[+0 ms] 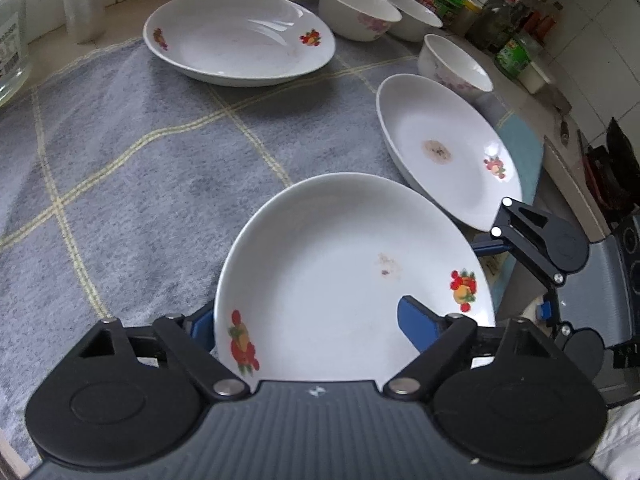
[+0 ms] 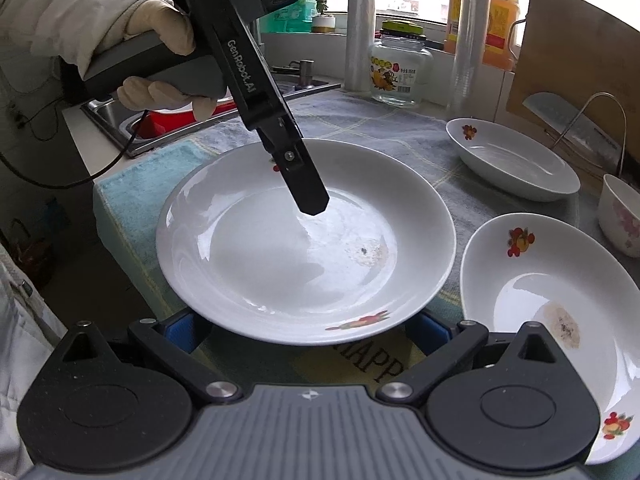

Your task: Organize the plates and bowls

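Observation:
A white plate with fruit prints (image 1: 340, 264) sits between the fingers of my left gripper (image 1: 308, 316). One blue pad lies inside the dish and the other against the outside of its rim, so the gripper is shut on it. From the right wrist, its black finger (image 2: 308, 192) reaches down into that plate (image 2: 280, 248). My right gripper (image 2: 304, 324) stands open, its blue fingers under the plate's near rim. A second, stained plate (image 1: 448, 148) lies to the right and a third (image 1: 240, 36) further back. Three flowered bowls (image 1: 356, 10) stand behind them.
A grey checked cloth (image 1: 140, 140) covers the counter. Beside a glass jar (image 2: 400, 68) are stacked plastic cups (image 2: 360, 28), and an orange bottle (image 2: 484, 12) stands by the window. A sink (image 2: 116, 120) lies left, condiment jars (image 1: 512, 52) right. A gloved hand (image 2: 160, 32) holds the left gripper.

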{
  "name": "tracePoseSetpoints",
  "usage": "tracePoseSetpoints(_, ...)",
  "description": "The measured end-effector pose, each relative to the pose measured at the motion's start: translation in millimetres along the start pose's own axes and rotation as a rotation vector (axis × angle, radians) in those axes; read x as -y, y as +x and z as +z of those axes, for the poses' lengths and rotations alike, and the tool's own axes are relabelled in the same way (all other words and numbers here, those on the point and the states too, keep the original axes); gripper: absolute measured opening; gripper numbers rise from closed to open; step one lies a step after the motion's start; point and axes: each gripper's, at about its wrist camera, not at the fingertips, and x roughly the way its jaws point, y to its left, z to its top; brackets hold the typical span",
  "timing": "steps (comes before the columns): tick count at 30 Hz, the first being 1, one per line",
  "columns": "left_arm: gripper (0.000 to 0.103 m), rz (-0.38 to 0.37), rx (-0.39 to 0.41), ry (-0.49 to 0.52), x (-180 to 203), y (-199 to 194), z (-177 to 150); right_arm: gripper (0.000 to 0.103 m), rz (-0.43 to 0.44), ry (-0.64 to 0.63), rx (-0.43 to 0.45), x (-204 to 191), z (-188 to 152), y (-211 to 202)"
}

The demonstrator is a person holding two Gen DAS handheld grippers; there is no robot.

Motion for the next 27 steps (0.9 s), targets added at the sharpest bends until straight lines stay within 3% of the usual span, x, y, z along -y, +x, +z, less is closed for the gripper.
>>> tracePoseSetpoints(15, 0.088, -0.016, -0.02, 0.009, -3, 1, 4, 0.103, -0.013, -0.009, -0.015, -4, 5, 1)
tracePoseSetpoints(27, 0.086, 0.008, 0.016, 0.009, -4, -7, 0, 0.103, -0.009, -0.02, -0.024, -4, 13, 2)
